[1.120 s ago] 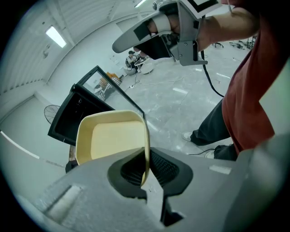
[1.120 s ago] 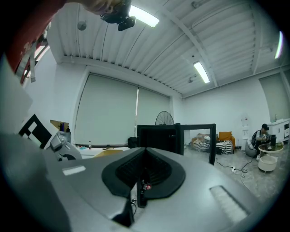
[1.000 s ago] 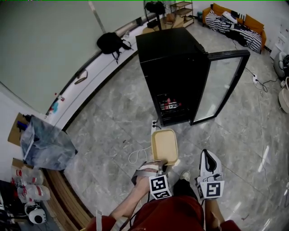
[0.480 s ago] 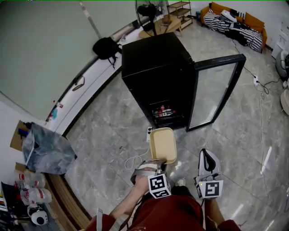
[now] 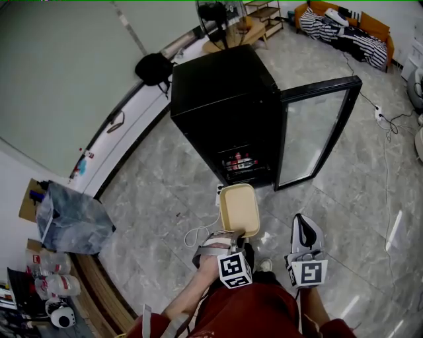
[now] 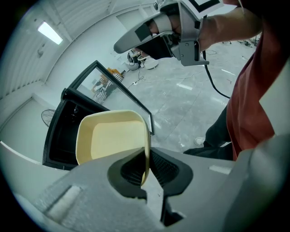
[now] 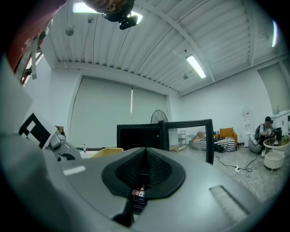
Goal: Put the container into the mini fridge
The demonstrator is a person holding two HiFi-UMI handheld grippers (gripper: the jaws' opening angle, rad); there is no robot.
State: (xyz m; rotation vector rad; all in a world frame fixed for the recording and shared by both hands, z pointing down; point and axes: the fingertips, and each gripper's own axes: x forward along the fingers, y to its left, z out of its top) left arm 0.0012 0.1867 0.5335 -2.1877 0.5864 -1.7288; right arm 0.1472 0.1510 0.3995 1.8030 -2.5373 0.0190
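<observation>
Now: container (image 5: 239,210) is in the air just short of the mini fridge (image 5: 221,92) front, not yet inside. Fridge door (image 5: 310,132) stands swung open on the fridge's right side. Left gripper (image 6: 146,163) has its fingers clenched on one thin rim wall of the container, and the rest of it sticks out toward the fridge. Right gripper (image 7: 145,158) fingers are pressed together w/ nothing btwn them; it hangs beside the left, on the door side. Risks, my read: the grip is on an edge only, so the container could pivot or slip out w/ a jolt. It's wide, so it could clip the fridge frame or door edge on the way in. The low shelf already has bottles (image 5: 239,160), so a low approach may knock them. White cable (image 5: 198,232) and power strip (image 5: 219,193) lie on the floor right in front of the fridge, a trip/snag hazard. Floor (image 5: 165,191) is glossy grey stone-look tile, prob. slick. Room is big and open: fan (image 5: 213,12) and black bag (image 5: 153,68) behind and left of the fridge, sofa (image 5: 373,30) well beyond it.
</observation>
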